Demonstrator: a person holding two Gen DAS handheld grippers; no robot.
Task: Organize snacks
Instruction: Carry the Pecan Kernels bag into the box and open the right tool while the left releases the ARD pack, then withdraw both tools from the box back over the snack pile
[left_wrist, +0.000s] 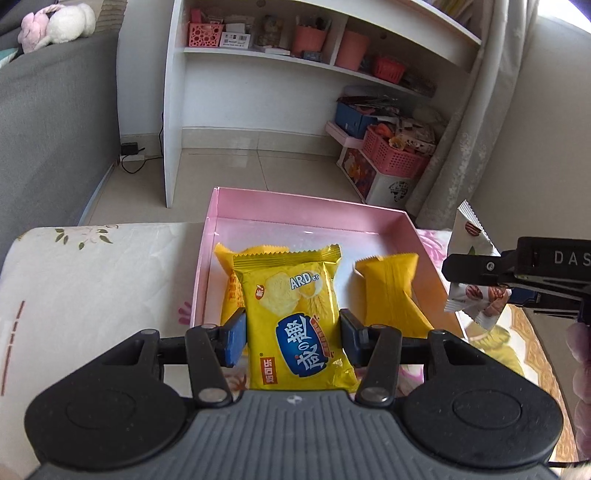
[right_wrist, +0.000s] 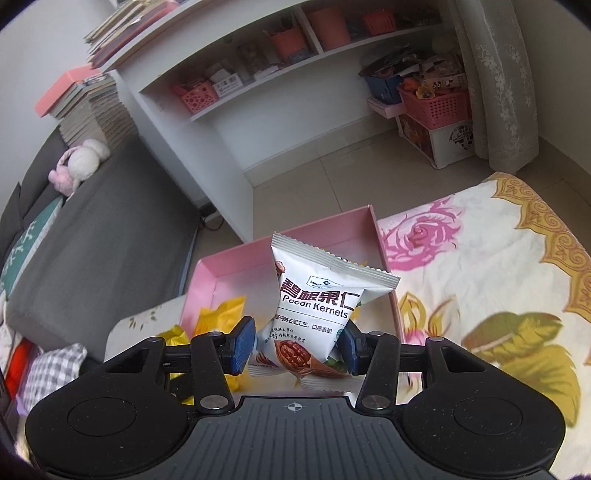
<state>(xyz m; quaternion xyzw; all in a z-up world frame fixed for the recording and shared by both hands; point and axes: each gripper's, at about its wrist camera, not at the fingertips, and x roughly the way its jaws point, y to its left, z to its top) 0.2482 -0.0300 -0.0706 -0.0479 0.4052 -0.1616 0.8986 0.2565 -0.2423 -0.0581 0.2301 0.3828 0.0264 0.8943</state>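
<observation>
The left gripper (left_wrist: 291, 334) pinches a glossy yellow cracker packet (left_wrist: 295, 321) between its blue pads, over the near edge of the shallow pink cardboard box (left_wrist: 306, 212). At three o'clock, the right gripper (right_wrist: 295, 345) clamps a white pecan-kernel sachet (right_wrist: 317, 306) upright, the box beyond at twelve. Two more yellow packets (left_wrist: 391, 291) lie inside.
</observation>
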